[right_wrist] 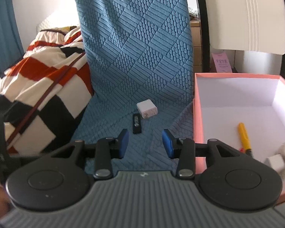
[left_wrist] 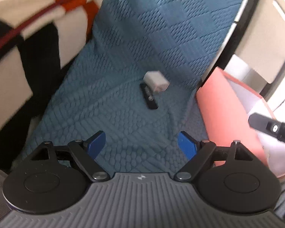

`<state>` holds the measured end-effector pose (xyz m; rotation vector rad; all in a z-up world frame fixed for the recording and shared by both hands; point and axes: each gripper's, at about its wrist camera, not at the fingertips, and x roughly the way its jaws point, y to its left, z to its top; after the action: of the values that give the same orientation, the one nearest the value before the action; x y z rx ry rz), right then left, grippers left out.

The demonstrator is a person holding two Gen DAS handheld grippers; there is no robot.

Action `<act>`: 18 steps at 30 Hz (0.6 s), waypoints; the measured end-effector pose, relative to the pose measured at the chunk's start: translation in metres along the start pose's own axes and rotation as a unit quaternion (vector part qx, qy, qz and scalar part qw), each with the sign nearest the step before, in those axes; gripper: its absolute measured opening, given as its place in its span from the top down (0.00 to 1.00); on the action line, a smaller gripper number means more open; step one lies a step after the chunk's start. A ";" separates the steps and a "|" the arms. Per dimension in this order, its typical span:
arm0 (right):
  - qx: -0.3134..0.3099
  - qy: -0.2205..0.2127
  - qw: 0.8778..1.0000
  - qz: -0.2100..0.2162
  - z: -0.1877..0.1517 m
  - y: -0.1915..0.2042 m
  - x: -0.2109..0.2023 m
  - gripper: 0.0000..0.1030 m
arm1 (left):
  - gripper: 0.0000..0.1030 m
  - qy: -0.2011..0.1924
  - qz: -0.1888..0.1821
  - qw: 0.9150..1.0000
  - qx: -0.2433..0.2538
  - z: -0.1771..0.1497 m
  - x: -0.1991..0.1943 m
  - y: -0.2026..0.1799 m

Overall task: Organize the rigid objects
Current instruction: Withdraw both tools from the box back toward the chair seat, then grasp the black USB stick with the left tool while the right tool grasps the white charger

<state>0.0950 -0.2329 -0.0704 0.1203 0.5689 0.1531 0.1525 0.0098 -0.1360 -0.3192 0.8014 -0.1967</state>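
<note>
Blue quilt [right_wrist: 134, 60] carries your white charger [right_wrist: 147, 109] touching a black stick [right_wrist: 137, 123]. No writing is legible. Only your right view shows the pink box [right_wrist: 198, 114] holding a yellow tool [right_wrist: 244, 135]. Left hand-held gripper [left_wrist: 141, 145]: spread, empty. Right hand-held gripper [right_wrist: 145, 142]: part-spread, empty.

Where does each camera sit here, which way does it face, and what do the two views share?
Left wrist: on the left gripper, facing down along its open blue fingers at the blue cover; the right gripper's tip intrudes.
Right wrist: on the right gripper, jaws empty, facing the cover and the pink box holding a yellow tool.
Shared: white charger, black stick, pink box, checkered blanket.
</note>
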 end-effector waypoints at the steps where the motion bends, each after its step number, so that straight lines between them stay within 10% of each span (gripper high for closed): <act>1: -0.002 0.005 1.000 -0.002 0.002 0.001 0.005 0.58 | 0.16 0.010 -0.005 1.000 -0.012 0.001 0.005 0.004; 18: -0.041 0.046 0.998 0.027 0.053 -0.005 0.108 0.57 | 0.25 0.032 -0.012 0.999 -0.010 0.024 0.094 -0.009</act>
<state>0.2146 -0.2229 -0.0837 0.0485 0.6507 0.2347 0.2332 -0.0211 -0.1805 -0.3429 0.8642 -0.2217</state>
